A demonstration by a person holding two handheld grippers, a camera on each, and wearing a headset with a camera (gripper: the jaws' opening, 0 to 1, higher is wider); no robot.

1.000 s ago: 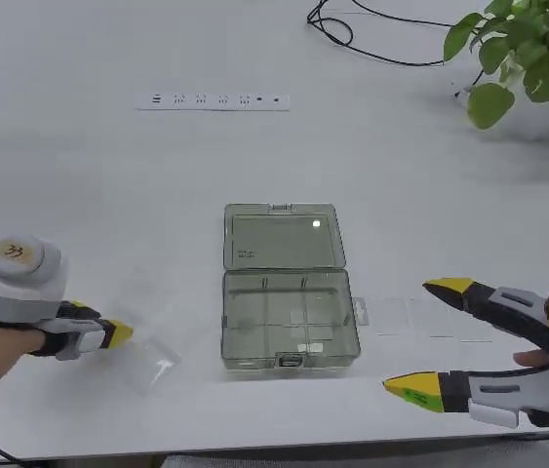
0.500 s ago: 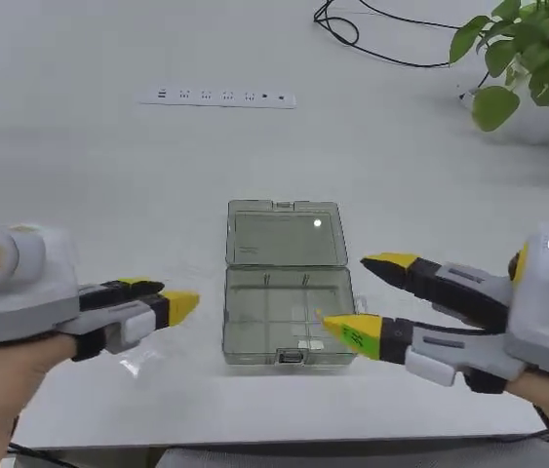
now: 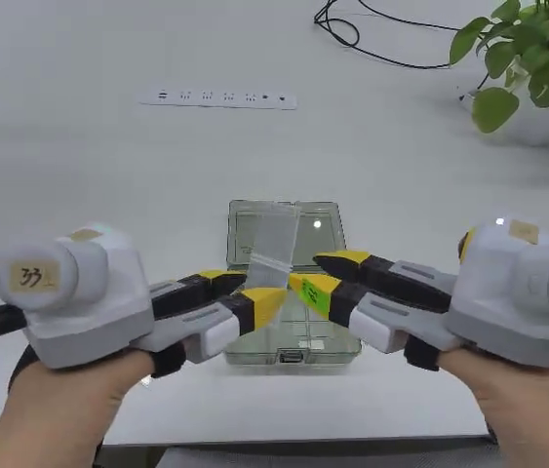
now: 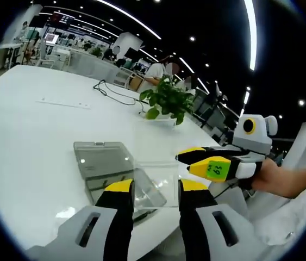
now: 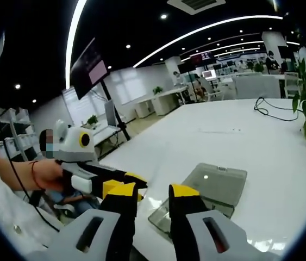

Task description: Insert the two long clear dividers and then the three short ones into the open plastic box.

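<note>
The open, smoky clear plastic box (image 3: 303, 336) lies on the white table with its lid (image 3: 321, 239) folded back. My left gripper (image 3: 250, 285) hovers above the box's near left, shut on a clear divider (image 3: 274, 239) that stands up from its tips. In the left gripper view the divider (image 4: 155, 185) spans the gap between my left gripper's (image 4: 157, 187) yellow tips, above the box (image 4: 101, 163). My right gripper (image 3: 325, 273) faces it from the right, open and holding nothing, its tips close to the divider. My right gripper (image 5: 153, 191) looks over the box (image 5: 218, 182).
A white power strip (image 3: 217, 97) lies far back on the table. A black cable (image 3: 372, 39) and a potted plant (image 3: 523, 54) are at the back right. The table's front edge (image 3: 303, 429) runs just below the box.
Both grippers have come in from the table's sides to meet over the box. The left gripper has lifted a clear divider off the table and now holds it upright.
</note>
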